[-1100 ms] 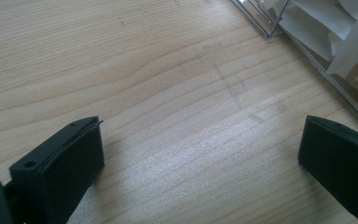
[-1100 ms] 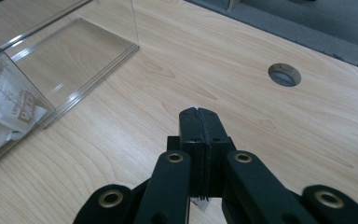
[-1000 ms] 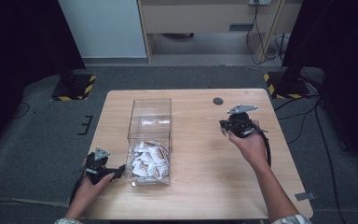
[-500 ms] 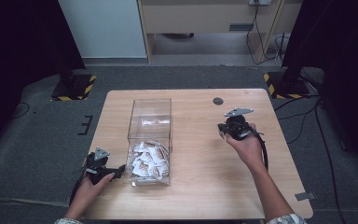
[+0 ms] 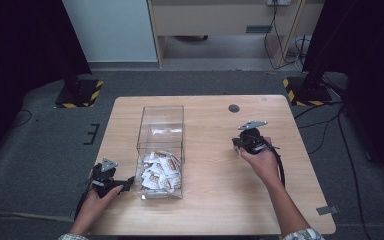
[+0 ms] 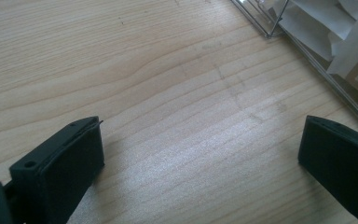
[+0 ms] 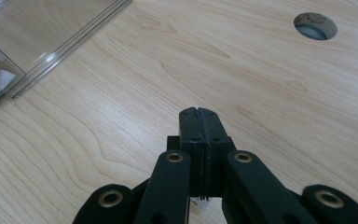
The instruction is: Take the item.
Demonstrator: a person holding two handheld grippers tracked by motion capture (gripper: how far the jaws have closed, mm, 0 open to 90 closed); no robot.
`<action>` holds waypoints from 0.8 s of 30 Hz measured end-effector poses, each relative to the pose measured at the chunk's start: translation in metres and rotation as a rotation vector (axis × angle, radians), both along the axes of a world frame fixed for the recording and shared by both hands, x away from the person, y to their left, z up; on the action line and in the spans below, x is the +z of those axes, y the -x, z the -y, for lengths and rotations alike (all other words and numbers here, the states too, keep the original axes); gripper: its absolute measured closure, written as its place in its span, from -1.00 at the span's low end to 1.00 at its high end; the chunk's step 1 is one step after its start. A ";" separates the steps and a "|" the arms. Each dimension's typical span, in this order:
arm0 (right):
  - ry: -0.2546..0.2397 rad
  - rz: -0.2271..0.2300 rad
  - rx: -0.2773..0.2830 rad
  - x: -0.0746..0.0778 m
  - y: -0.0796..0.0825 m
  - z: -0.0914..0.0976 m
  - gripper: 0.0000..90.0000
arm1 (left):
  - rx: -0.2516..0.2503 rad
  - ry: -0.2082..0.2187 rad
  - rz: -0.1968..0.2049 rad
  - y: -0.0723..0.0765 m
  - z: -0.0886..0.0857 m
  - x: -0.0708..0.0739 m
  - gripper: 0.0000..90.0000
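A clear plastic box (image 5: 161, 131) stands left of centre on the wooden table (image 5: 210, 175). White packets (image 5: 159, 172) lie heaped in its near half. My left gripper (image 5: 127, 182) rests by the table's near left corner and points at the box. In the left gripper view it (image 6: 200, 149) is open wide over bare wood, with the box's edge (image 6: 307, 46) and packets (image 6: 349, 37) just beyond. My right gripper (image 5: 241, 143) is held low over the table, to the right of the box. Its jaws (image 7: 199, 116) are shut with nothing visible between them.
A round cable hole (image 5: 234, 108) sits in the table's far middle, ahead of the right gripper (image 7: 315, 25). The box's wall (image 7: 51, 28) lies off to that gripper's left. Bare wood spreads between box and right hand. Grey carpet surrounds the table.
My right hand has sunk a little toward the table, jaws still shut. The left hand and the box have not moved.
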State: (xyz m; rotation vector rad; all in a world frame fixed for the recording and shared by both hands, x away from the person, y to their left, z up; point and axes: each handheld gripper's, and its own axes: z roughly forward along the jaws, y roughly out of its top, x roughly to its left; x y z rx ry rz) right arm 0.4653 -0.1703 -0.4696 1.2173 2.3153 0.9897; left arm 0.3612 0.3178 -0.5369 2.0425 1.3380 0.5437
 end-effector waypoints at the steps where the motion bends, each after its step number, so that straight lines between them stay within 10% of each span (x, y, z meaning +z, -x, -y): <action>1: 0.002 -0.004 0.000 -0.003 -0.001 -0.001 1.00 | 0.000 0.000 0.000 0.000 0.000 0.000 -1.00; 12: 0.012 -0.022 0.004 -0.014 -0.002 -0.009 0.82 | 0.000 0.000 0.000 0.000 0.000 0.000 -1.00; 24: -0.061 0.014 -0.032 0.005 0.010 -0.006 0.04 | 0.000 0.000 0.000 0.000 0.000 0.000 -1.00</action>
